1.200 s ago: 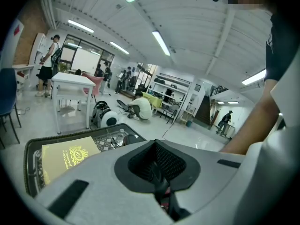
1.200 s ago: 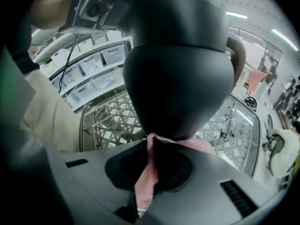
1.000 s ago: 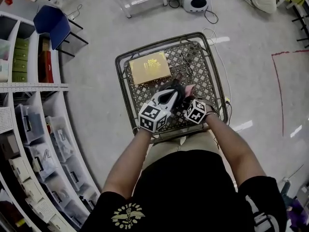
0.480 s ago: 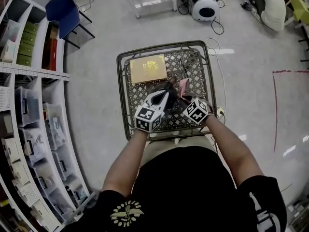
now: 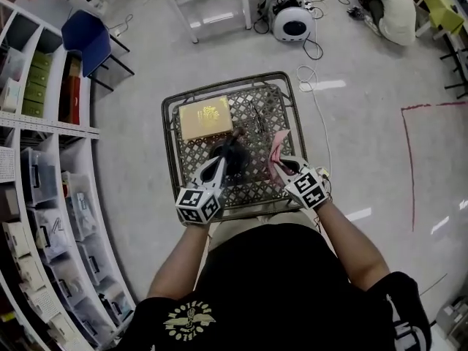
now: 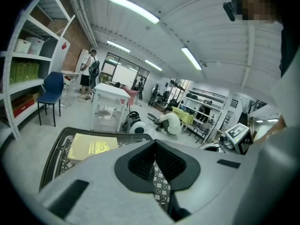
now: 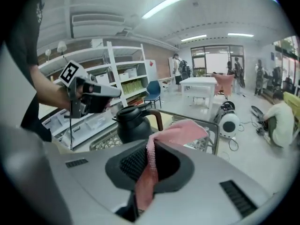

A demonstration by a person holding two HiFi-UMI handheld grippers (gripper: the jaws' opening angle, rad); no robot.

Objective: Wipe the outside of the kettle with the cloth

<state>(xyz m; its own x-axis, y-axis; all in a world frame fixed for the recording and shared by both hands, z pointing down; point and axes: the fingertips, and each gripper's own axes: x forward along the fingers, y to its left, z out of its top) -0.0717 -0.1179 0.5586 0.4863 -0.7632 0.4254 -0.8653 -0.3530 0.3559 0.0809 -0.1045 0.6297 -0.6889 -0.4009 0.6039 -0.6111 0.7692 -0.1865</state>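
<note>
A black kettle [image 5: 228, 159] [image 7: 133, 123] with a brown handle stands upright near the middle of the metal lattice table [image 5: 170, 159]. My right gripper [image 5: 283, 168] [image 7: 150, 149] is shut on a pink cloth [image 5: 278, 151] [image 7: 180, 132], held up to the right of the kettle and clear of it. The cloth's free end flops forward over the jaws. My left gripper [image 5: 219, 165] [image 6: 154, 146] hovers at the kettle's near left side; its pads meet with nothing between them, and only the lattice shows below.
A yellow book [image 5: 207, 117] [image 6: 91, 146] lies on the table's far left. Storage shelves [image 5: 44, 159] curve along the left, with a blue chair [image 5: 84, 35] beyond. A white round machine [image 5: 292, 20] and a seated person [image 5: 391, 6] are on the floor behind.
Both grippers have drawn back from the kettle and spread apart. The right one has risen and moved right with the cloth; the left one has pulled back to the left.
</note>
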